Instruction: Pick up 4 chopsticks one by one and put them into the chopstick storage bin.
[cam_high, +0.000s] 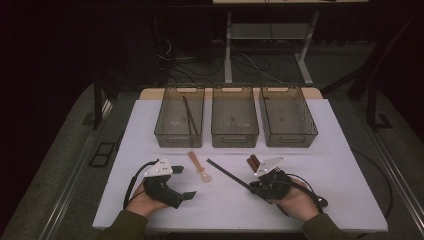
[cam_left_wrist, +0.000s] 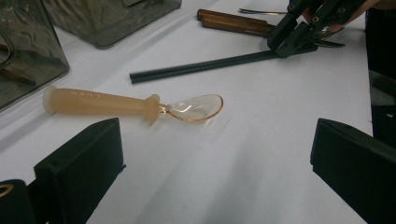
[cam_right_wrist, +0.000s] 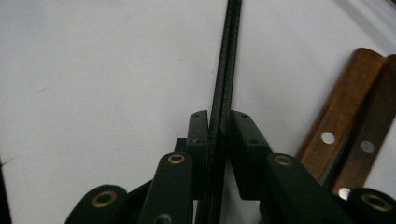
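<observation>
Hands: two at the table's near edge, six o'clock side, each holding a gripper.
Left gripper (cam_high: 184, 183): jaws spread wide, nothing between them, aimed toward three o'clock at the spoon.
Right gripper (cam_right_wrist: 218, 122): clamped tight on the chopsticks (cam_right_wrist: 225, 70), down near one end.
Chopsticks, place: on the white table (cam_high: 350, 185), running from the right gripper toward ten o'clock, tips lying free.
Chopsticks, handling: thin, stiff, light, I'd say, and smooth enough to twist in the pads; the end grip leaves a long lever, so a hold nearer the middle looks steadier.
Spoon (cam_left_wrist: 135, 103): one, peach handle, clear bowl, just ahead of the left jaws.
Wooden handles (cam_right_wrist: 355, 126): two, riveted, side by side at two o'clock of the right gripper; what tools they belong to, can't tell.
Bins (cam_high: 235, 116): three in a row at twelve o'clock.
Left bin (cam_high: 179, 116): one brown pair of sticks inside, by the look of it.
</observation>
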